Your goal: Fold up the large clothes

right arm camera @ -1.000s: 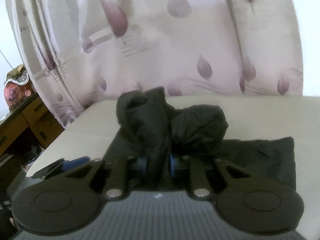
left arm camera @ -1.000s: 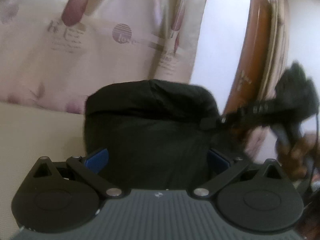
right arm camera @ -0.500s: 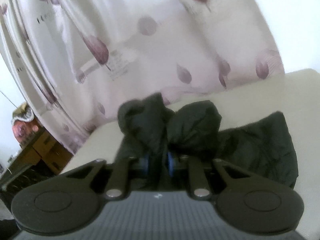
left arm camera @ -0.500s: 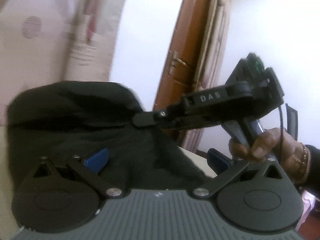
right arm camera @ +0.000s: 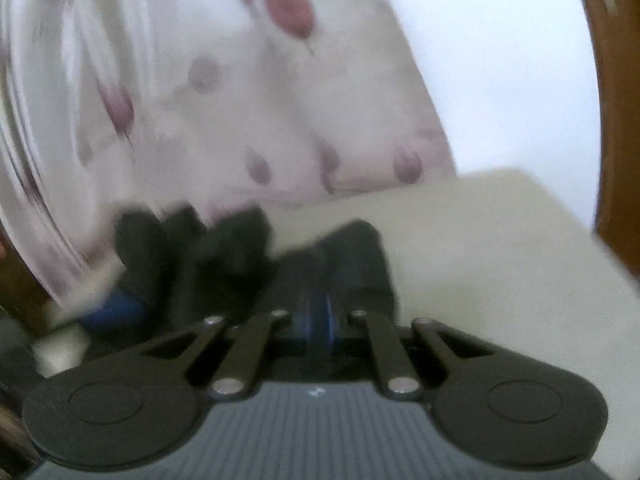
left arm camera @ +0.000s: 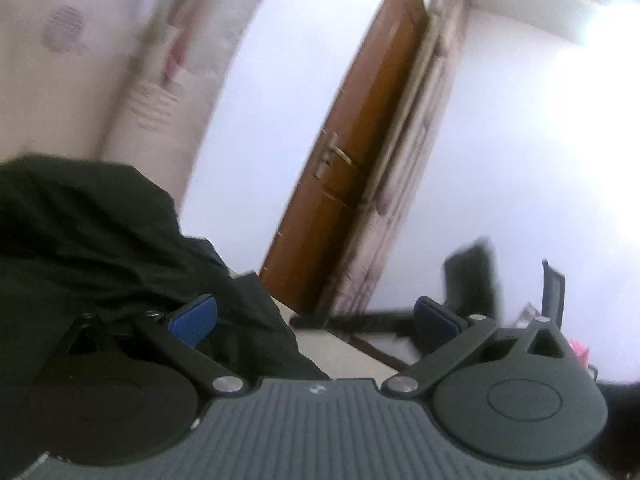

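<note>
Right tool (right arm camera: 318,314) dropped, closing; black garment (right arm camera: 352,256) just ahead.

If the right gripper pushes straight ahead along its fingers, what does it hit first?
Likely the black garment: the right gripper is shut, with that dark cloth bunched right at its tips on the cream surface. Blur hides whether it is pinched.

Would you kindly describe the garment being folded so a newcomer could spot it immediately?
Find the cream surface below the flowered curtain. The black garment lies bunched on it. It is the only dark cloth there, against pale surroundings.
</note>
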A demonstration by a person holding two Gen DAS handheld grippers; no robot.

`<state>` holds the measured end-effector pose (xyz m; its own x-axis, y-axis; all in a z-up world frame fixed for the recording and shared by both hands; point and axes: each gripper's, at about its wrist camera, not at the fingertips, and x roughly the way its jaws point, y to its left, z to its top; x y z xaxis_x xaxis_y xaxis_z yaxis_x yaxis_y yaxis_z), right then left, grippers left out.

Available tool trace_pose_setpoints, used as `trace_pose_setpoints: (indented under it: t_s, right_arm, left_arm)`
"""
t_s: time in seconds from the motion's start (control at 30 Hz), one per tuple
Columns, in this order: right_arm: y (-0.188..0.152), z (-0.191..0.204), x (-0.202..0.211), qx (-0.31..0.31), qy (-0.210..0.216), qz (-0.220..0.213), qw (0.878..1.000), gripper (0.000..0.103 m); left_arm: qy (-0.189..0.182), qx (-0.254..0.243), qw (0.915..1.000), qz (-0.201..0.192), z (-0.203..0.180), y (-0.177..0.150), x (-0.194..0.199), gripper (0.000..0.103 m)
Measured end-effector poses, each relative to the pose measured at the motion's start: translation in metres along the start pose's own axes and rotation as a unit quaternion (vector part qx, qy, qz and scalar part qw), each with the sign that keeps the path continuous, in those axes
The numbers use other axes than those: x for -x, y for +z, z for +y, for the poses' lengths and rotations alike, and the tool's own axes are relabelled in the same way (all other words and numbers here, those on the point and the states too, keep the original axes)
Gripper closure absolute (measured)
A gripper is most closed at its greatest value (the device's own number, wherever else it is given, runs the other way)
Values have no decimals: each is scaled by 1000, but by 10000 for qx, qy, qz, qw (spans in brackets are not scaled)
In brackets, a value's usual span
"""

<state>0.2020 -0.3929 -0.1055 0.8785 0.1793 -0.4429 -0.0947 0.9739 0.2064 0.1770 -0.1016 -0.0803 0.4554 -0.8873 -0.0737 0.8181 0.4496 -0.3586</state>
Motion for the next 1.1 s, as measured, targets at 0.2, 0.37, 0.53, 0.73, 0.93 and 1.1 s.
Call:
trace_pose_setpoints:
  t_s: [0.2,0.37,0.53,0.73,0.93,1.1]
  right_arm:
    - [-36,6,-69,-188,209,640,9976,94]
    - [-50,33,-87,-911,535,567,9928,96]
    - [-56,88,-100,-905,577,585,9925,98]
    - [-48,54,-108,-1307,1365,1041,9764,98]
    - [-21,-14,-75,-1706,1342,934,9717,87]
    - [24,-16,-31,-1413,1214,289,9821,50]
  left_arm:
    - [843,-1651,9809,-585,9,21,45,0]
    - [607,-688,9956,172,64,14,20,0]
    - [31,448,9987,-259,80,10,6,0]
    - [127,-525,9985,83,55,-14,-13,0]
    - [287,-978,9942,344,50,-28,-31,0]
    - [798,-2054,9726,735,16,-45,-56,0]
